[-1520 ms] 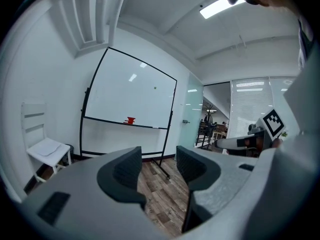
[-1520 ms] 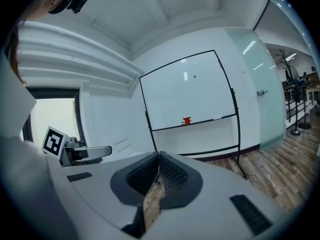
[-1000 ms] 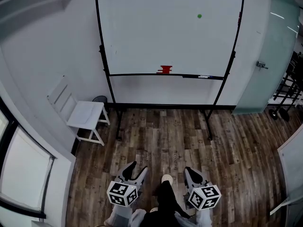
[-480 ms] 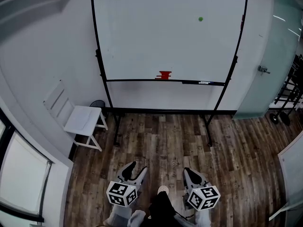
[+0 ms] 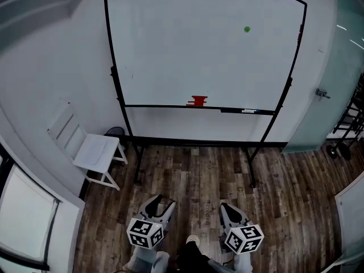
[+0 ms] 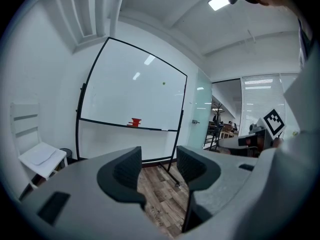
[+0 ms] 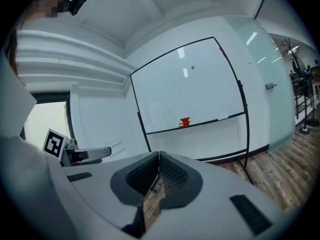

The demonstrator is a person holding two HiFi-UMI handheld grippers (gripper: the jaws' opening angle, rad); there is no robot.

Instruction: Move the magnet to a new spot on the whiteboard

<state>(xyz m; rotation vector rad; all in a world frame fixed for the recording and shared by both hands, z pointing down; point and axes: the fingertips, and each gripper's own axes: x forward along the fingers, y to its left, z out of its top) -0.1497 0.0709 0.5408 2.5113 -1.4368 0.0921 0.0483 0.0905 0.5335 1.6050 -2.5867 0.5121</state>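
Whiteboard [image 5: 187,44] glossy, smooth; floor [image 5: 193,175] matt wood planks; my left tongs [image 6: 158,161], right tongs [image 7: 159,171] matt grey plastic.

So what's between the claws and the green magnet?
Head view: bare brown wooden floor, the black stand rail, a red block on the ledge, then plain white whiteboard up to the small round green magnet.

We count one black-framed whiteboard [image 5: 187,50], one small round green magnet [image 5: 247,29], one red block [image 5: 198,100], one marker pen [image 5: 248,111], one white wooden chair [image 5: 94,152], one dark round bin [image 5: 116,132], and two grey handheld tools: left gripper [image 5: 163,202], right gripper [image 5: 230,207].
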